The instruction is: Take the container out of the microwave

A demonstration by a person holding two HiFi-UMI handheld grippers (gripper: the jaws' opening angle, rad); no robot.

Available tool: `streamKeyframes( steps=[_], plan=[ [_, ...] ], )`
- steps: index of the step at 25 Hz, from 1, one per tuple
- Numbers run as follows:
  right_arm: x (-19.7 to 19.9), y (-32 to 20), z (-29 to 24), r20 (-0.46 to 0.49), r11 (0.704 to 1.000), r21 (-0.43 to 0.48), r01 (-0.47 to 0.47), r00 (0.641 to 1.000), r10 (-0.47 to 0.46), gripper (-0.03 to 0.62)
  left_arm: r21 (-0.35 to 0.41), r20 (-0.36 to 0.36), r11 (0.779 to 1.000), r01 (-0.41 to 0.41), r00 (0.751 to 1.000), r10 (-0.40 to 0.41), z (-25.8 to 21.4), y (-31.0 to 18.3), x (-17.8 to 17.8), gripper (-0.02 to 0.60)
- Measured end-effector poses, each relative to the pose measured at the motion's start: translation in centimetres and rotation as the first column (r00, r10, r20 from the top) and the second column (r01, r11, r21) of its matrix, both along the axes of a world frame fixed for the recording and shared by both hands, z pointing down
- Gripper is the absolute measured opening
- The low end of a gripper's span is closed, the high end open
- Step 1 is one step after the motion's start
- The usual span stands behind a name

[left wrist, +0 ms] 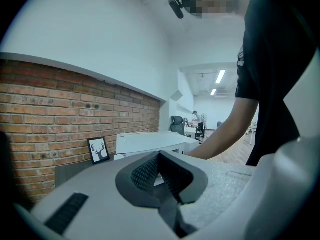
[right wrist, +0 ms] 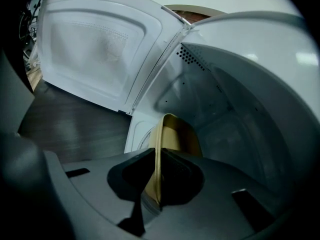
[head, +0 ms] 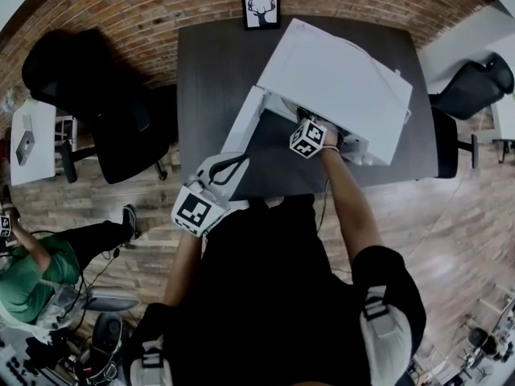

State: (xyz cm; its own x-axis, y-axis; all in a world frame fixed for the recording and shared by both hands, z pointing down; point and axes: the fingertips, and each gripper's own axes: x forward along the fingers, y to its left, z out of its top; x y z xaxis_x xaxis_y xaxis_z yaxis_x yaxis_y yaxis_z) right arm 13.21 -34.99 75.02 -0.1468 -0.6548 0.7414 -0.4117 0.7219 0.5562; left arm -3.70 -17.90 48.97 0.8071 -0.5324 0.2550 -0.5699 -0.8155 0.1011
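Observation:
The white microwave (head: 338,79) stands on the dark table (head: 209,71) with its door (head: 241,127) swung open to the left. Inside its cavity (right wrist: 235,114) sits a tan container (right wrist: 177,134). My right gripper (right wrist: 156,184) reaches into the cavity and is shut on the container's near rim, which stands edge-on between the pads. In the head view only its marker cube (head: 308,137) shows at the microwave's mouth. My left gripper (head: 229,167) hovers at the table's front edge, left of the door, shut with nothing in it (left wrist: 159,159).
A framed deer picture (head: 261,9) leans on the brick wall behind the table. Black office chairs stand at the left (head: 105,111) and the right (head: 475,87). A person in green (head: 32,272) sits at the lower left. The inner face of the open door (right wrist: 100,49) is on the right gripper's left.

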Motion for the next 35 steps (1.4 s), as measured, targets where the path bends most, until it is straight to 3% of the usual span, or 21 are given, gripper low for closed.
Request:
streamKeyframes(
  steps=[14,35],
  plan=[
    [-1.4,3.4,-0.9,-0.01,0.999,0.008,0.041,0.999,-0.041,0.035,0.018,-0.005,0.999,-0.04,0.999,0.04,-0.2,0.1,0.1,0.002],
    [-2.3,10.2,-3.5,-0.032,0.996,0.06,0.07,0.997,-0.068,0.035,0.043,-0.011,0.984,-0.172,0.985,0.172,0.4,2.3,2.2,0.002]
  ],
)
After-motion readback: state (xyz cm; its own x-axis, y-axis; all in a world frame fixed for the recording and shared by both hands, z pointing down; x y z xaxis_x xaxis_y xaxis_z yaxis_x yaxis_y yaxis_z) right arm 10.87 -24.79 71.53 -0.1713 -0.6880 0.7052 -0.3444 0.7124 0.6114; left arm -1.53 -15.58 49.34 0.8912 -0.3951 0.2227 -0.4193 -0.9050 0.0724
